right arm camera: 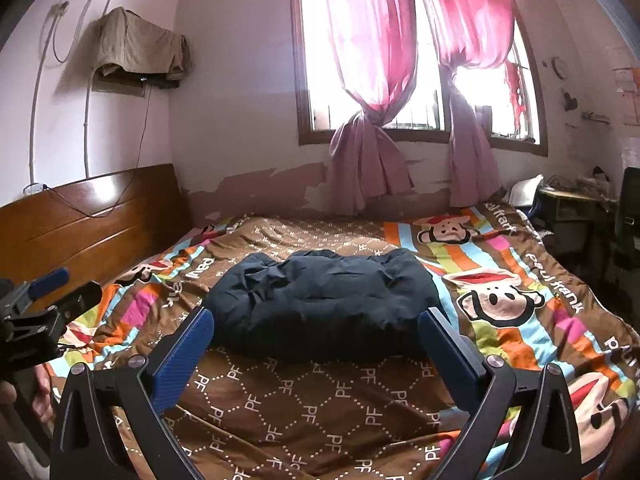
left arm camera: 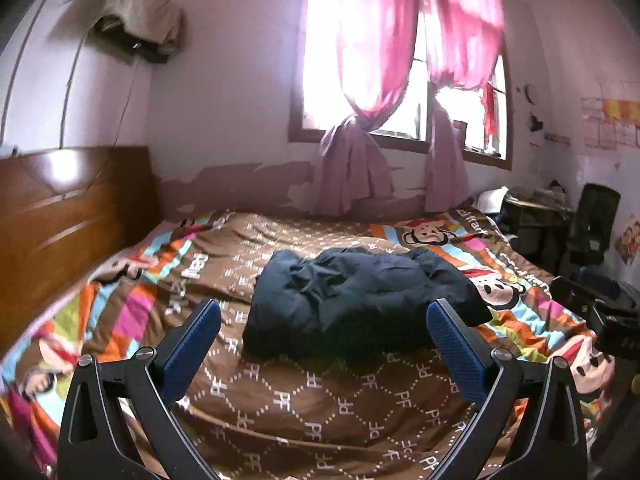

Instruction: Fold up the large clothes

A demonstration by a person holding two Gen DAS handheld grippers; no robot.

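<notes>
Brown bedspread (right arm camera: 320,408), wooden headboard (right arm camera: 100,216), pink curtains (right arm camera: 368,40).

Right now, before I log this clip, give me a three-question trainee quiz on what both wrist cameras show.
1. True or false: the left gripper is shut on the dark garment.
2. Multiple choice: the dark garment lies A) over the wooden headboard, B) bundled on the patterned bedspread, C) on the desk by the right wall.
3. Fill in: the right gripper has its jaws ____ and holds nothing.

Key
1. False; its jaws stand open, short of the garment.
2. B
3. open
</notes>
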